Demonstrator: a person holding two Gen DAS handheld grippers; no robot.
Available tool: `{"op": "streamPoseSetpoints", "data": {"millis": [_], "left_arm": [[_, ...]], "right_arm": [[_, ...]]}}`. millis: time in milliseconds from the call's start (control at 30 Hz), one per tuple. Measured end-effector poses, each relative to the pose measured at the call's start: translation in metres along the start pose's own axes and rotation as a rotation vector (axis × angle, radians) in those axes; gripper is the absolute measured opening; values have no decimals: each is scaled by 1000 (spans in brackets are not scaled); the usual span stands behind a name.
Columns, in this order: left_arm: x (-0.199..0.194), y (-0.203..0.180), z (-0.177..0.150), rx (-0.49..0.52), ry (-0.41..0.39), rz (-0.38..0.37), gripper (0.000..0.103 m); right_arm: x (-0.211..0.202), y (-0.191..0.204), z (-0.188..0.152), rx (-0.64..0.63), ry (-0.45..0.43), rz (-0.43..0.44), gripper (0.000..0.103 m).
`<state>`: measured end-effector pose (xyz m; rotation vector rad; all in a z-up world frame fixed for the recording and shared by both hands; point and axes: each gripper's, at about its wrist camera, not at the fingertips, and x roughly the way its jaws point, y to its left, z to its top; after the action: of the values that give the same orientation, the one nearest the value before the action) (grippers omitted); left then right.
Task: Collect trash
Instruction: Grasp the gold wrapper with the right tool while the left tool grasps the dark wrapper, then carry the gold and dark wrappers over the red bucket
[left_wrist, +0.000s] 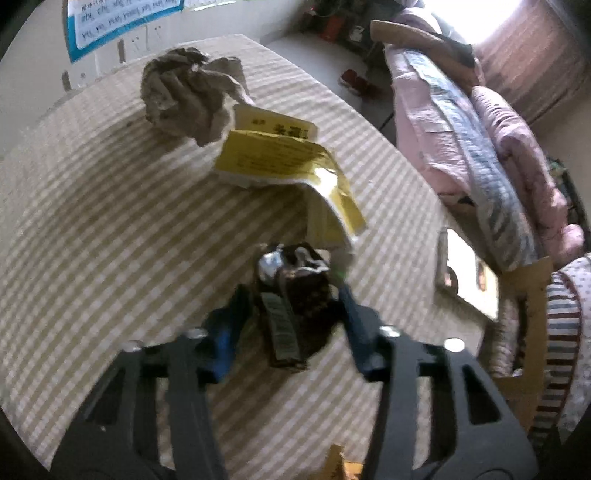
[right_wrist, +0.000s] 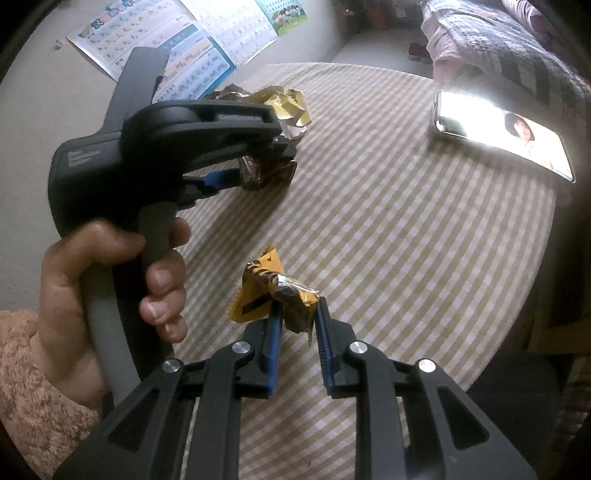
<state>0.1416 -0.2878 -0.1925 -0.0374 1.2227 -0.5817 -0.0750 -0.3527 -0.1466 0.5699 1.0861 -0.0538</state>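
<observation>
Crumpled dark brown wrapper (left_wrist: 295, 295) pinched in my left tool (left_wrist: 291, 295), creased yellow-and-brown wrapper (right_wrist: 275, 299) clamped in my right tool (right_wrist: 297, 317), striped counter (right_wrist: 406, 240) beneath.

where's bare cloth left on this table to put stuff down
Bare striped cloth lies between the phone and the brown wrapper, and left of the crumpled paper. It is crowded around the paper, the yellow packet and both held wrappers.

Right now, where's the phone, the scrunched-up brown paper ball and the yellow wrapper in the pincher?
phone (right_wrist: 502, 136), right wrist view, middle of its bright screen.
brown paper ball (left_wrist: 184, 92), left wrist view, center of the crumple.
yellow wrapper (right_wrist: 275, 295), right wrist view, the creased middle above the fingers.
</observation>
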Motion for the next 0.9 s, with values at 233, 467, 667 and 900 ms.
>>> {"op": "streamPoseSetpoints", "data": {"millis": [233, 467, 667, 900], "left_arm": [[-33, 20, -18, -8, -55, 32, 32], [-90, 53, -48, 3, -136, 143, 32], [-126, 69, -64, -1, -192, 219, 32], [-148, 74, -75, 17, -228, 258, 32]], "right_arm": [[1, -1, 3, -1, -5, -1, 19], [5, 12, 3, -41, -5, -20, 19], [6, 22, 3, -67, -8, -36, 19], [10, 39, 1, -100, -8, -36, 19]]}}
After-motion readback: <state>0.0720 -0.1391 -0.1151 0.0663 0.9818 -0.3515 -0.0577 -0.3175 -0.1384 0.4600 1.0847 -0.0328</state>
